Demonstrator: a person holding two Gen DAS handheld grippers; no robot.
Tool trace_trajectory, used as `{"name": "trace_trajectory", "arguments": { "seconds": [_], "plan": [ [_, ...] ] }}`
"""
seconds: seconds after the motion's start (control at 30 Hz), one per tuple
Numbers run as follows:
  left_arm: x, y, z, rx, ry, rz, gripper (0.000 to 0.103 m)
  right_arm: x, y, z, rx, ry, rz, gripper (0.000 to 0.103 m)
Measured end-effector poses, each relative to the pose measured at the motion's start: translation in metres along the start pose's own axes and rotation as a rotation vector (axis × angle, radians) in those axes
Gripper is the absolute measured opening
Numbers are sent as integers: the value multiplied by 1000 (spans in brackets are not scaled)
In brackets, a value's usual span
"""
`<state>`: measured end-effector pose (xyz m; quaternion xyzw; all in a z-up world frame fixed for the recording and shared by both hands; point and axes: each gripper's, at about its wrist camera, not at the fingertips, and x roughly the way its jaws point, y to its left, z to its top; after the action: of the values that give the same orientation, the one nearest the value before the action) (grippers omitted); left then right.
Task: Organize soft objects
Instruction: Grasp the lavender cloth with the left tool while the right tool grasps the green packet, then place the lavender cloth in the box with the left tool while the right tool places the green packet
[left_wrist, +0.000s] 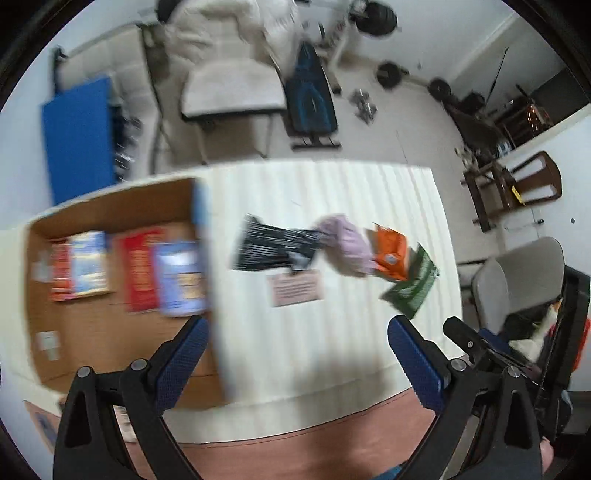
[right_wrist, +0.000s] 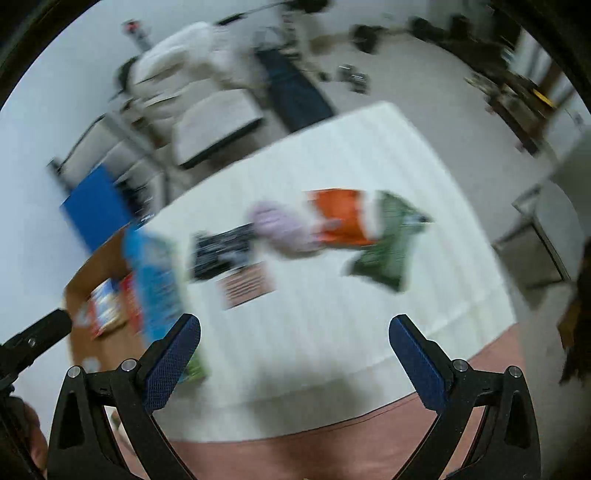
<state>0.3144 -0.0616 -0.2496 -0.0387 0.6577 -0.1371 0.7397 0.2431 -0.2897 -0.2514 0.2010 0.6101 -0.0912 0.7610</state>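
Observation:
Soft packs lie in a row on the white table cover (left_wrist: 332, 192): a black pouch (left_wrist: 269, 247), a lilac soft bundle (left_wrist: 347, 245), an orange pack (left_wrist: 391, 254), a green pack (left_wrist: 413, 284) and a flat pink pack (left_wrist: 295, 288). They also show, blurred, in the right wrist view: black pouch (right_wrist: 221, 251), lilac bundle (right_wrist: 284, 229), orange pack (right_wrist: 343, 218), green pack (right_wrist: 388, 243), pink pack (right_wrist: 247, 284). My left gripper (left_wrist: 297, 332) is open and empty, above the table's near edge. My right gripper (right_wrist: 295, 330) is open and empty, also short of the packs.
An open cardboard box (left_wrist: 110, 206) stands at the table's left and holds several red and blue packs (left_wrist: 162, 273); it shows in the right view too (right_wrist: 107, 266). Chairs (left_wrist: 232, 92), a blue board (left_wrist: 77, 136) and gym gear stand behind the table.

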Motion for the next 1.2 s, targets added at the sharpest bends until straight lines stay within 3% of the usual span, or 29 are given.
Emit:
{"name": "trace_trajectory", "arguments": {
  "seconds": [0.03,0.1,0.2,0.4,0.5,0.73,0.77,0.83,0.87,0.9,1.0,1.2],
  "plan": [
    [24,-12,10,-15,42,-26,99,10,-22,11,37,17,-10,103],
    [63,-28,26,-46,112,-53,87,32,-58,29,100,46,-6,103],
    [117,-45,44,-97,202,-80,76,72,-101,53,174,111,6,103],
    [191,-59,69,-148,283,-22,76,138,-130,72,207,216,35,89],
    [211,-58,76,-183,296,-1,76,159,-135,75,220,241,52,89],
    [230,-60,82,-226,313,-14,76,186,-136,76,235,281,89,87],
    [229,-62,83,-218,306,-3,75,189,-134,78,235,285,92,83],
    [224,-67,86,-186,283,30,61,194,-133,78,234,297,94,73],
    [225,-71,86,-167,279,36,43,197,-132,81,236,301,96,65],
    [224,-73,84,-154,282,34,40,199,-131,80,237,305,96,56],
    [216,-81,79,-107,255,74,39,199,-130,80,227,301,69,41],
    [169,-92,55,-9,166,110,38,181,-122,74,188,289,79,38]
  ]
}}
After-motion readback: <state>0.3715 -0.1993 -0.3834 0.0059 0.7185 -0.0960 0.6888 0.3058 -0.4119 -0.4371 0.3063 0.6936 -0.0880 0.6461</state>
